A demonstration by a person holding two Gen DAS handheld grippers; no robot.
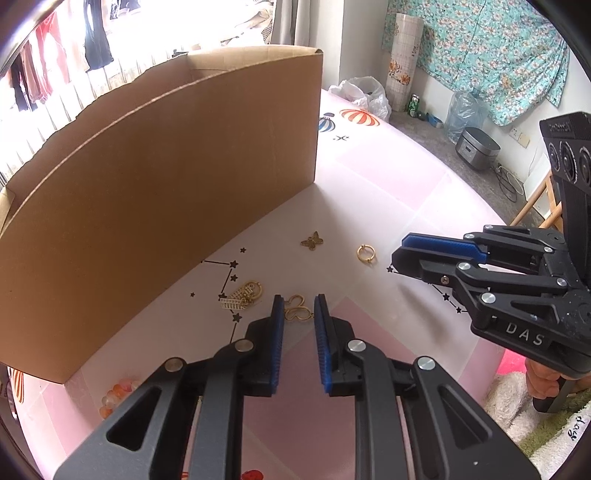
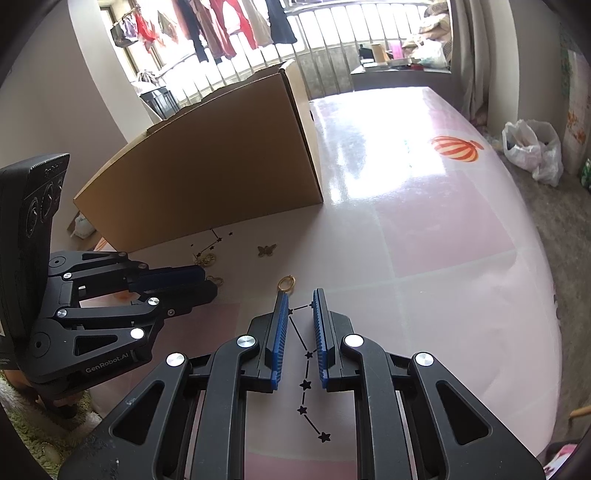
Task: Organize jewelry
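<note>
— Where are we standing?

— We're hovering the left gripper [image 1: 299,301] over the looped gold charm [image 1: 296,312], jaws slightly apart, gripping nothing. The right gripper [image 2: 299,295] is waiting, narrowly parted and empty, beside the gold ring [image 2: 286,283].

— Next?

— We're probably lowering, pinching the charm, then carrying it to the cardboard box [image 1: 166,184].

A white plastic bag [image 1: 364,94] lies at the table's far edge. Beyond it stand a patterned roll [image 1: 405,61], a green can [image 1: 414,105] and a rice cooker [image 1: 476,147]; clothes [image 2: 229,26] hang outside.
</note>
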